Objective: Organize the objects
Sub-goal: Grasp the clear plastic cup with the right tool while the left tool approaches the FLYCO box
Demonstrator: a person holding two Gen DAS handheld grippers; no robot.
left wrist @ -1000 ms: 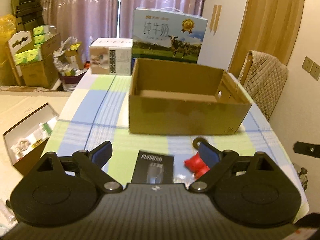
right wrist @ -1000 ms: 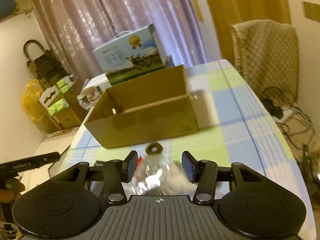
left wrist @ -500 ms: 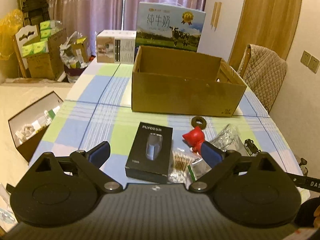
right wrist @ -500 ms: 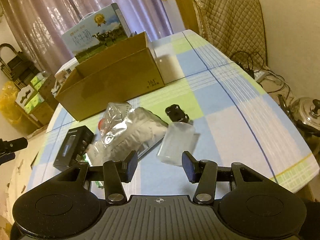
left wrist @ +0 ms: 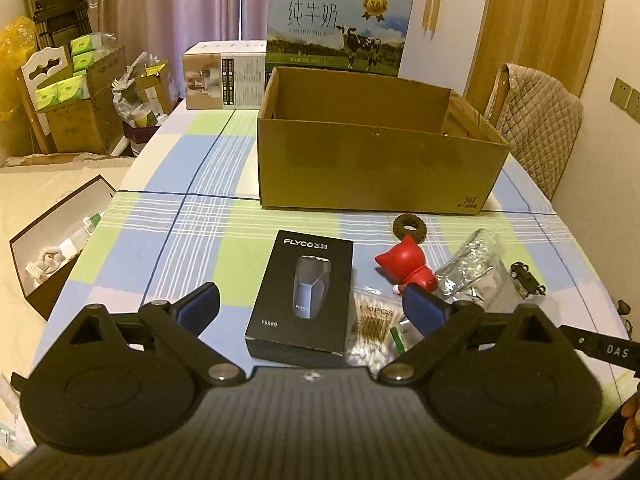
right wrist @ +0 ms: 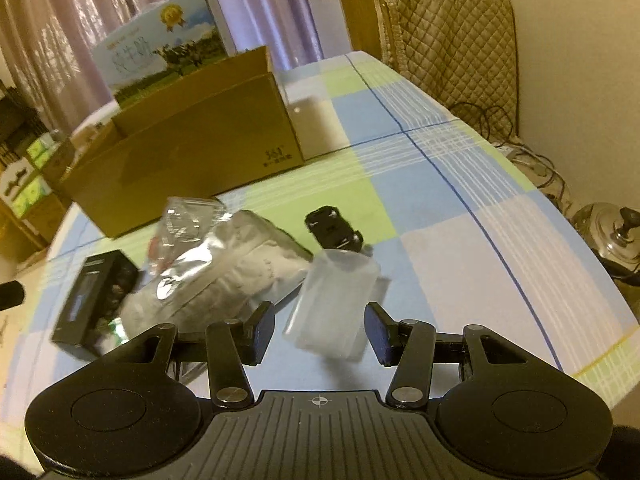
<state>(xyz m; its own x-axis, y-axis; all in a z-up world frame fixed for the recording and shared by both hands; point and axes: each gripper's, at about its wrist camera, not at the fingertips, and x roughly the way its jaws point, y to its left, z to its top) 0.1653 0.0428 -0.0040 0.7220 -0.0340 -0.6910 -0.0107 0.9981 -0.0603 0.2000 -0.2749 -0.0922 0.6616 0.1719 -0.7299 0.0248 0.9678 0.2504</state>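
Note:
An open cardboard box (left wrist: 372,164) (right wrist: 192,148) stands on the checked tablecloth. In front of it lie a black shaver box (left wrist: 302,296) (right wrist: 92,296), a red cat figure (left wrist: 406,266), a brown ring (left wrist: 409,225), a cotton swab pack (left wrist: 372,332), a silver foil bag (left wrist: 472,268) (right wrist: 224,272), a black toy car (left wrist: 526,276) (right wrist: 334,228) and a clear plastic case (right wrist: 334,304). My left gripper (left wrist: 312,308) hovers open above the shaver box. My right gripper (right wrist: 320,334) is open, with the clear case between its fingertips.
A milk carton (left wrist: 340,32) and a white appliance box (left wrist: 224,76) stand behind the cardboard box. A quilted chair (left wrist: 536,124) (right wrist: 448,36) is at the right. Boxes (left wrist: 80,96) clutter the floor at the left; a metal pot (right wrist: 612,236) sits beyond the right table edge.
Both grippers pulled back from the cardboard box toward the table's near edge. The objects in front of the box came into view. The right gripper dropped closer to the clear case.

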